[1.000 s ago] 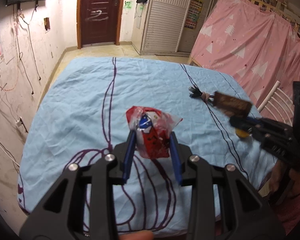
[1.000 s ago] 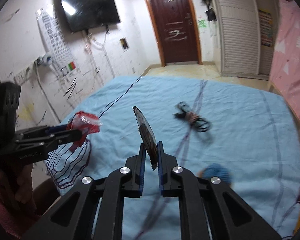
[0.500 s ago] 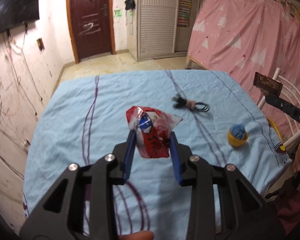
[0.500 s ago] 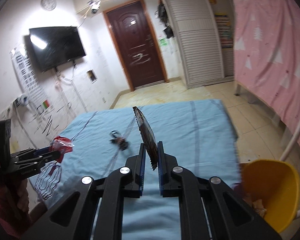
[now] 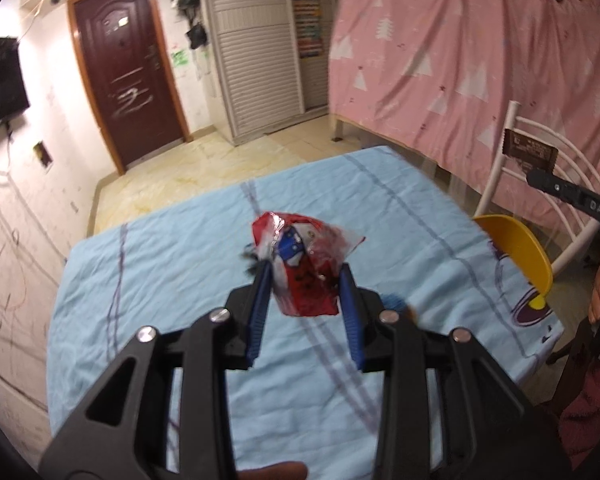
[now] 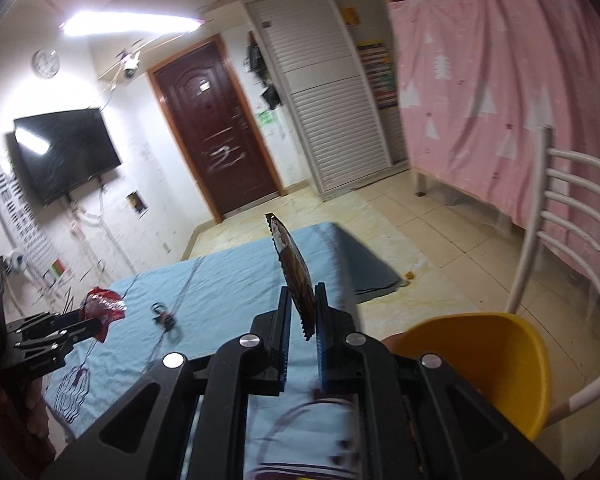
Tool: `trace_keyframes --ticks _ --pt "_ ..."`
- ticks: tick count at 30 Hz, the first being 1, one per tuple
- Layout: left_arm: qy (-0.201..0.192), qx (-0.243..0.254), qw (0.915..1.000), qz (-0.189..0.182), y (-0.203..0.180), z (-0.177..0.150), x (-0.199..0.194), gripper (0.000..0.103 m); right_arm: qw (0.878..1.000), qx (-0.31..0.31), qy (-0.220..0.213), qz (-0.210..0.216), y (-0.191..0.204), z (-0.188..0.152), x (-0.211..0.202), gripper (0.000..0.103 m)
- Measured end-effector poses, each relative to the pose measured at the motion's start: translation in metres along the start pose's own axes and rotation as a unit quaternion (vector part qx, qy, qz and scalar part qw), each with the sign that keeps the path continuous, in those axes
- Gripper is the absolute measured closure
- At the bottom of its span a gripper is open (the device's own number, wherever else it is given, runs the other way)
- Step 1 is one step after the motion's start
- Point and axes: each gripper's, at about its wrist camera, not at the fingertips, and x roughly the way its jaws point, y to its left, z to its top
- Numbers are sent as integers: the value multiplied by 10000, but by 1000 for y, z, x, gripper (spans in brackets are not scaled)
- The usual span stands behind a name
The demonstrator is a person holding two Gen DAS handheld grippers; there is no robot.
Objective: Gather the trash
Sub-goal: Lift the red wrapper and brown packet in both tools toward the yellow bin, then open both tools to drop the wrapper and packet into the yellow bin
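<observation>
My left gripper (image 5: 305,276) is shut on a crumpled red, white and blue wrapper (image 5: 300,264), held above the blue-sheeted table (image 5: 172,264). My right gripper (image 6: 303,304) is shut on a flat brown wrapper (image 6: 292,268), held edge-up. A yellow bin (image 6: 484,356) stands just right of the right gripper, at the table's right side; it also shows in the left wrist view (image 5: 518,248). The left gripper with its red wrapper (image 6: 100,304) shows at the left of the right wrist view. The right gripper with the brown wrapper (image 5: 530,154) shows at the right of the left wrist view.
A black coiled cable (image 6: 164,318) lies on the sheet. A white chair (image 6: 572,216) stands behind the bin. A pink curtain (image 5: 480,60) hangs to the right. A blue thing (image 5: 392,302) peeks out behind the left gripper's right finger. The person's body is at the near table edge.
Both grippers have swung right with their wrappers still held. The yellow bin has come close beside the right gripper. The cable now sits further left in the right wrist view.
</observation>
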Motion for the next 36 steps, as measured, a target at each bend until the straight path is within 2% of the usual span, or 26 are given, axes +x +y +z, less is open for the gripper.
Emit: trace_keyframes --ticks 9,15,22,28,30,31,32,33,35,36 --pt "99 484 9973 -535 -78 33 17 71 9955 530 -147 -771 -72 -3 -14 98" --pt "242 648 9937 -881 -131 49 36 71 9927 766 -67 -927 -103 -9 -12 98" --pt "453 681 9891 -1222 -180 69 60 71 9896 887 153 -1125 -120 -16 1 98" --pt "591 835 9850 -1387 -220 74 77 71 9867 1117 126 -1174 -137 -20 -4 96" --pt "668 822 9841 -1428 -229 75 83 68 9860 1149 120 -1200 -139 -20 -5 95" --pt "717 814 9832 -1467 -232 76 87 62 9852 1173 114 -1242 -141 -21 -5 94" --pt "763 791 9824 -1507 -235 76 90 45 9847 1205 110 -1255 -143 -21 -5 93" --pt "771 767 9828 -1492 -237 76 92 38 9844 1240 108 -1246 -144 -22 -5 91" --pt "787 751 9830 -1482 -237 76 96 35 9838 1275 120 -1255 -147 -23 -5 86" --pt "814 741 9829 -1475 -237 75 97 35 9836 1285 128 -1263 -146 -23 -5 79"
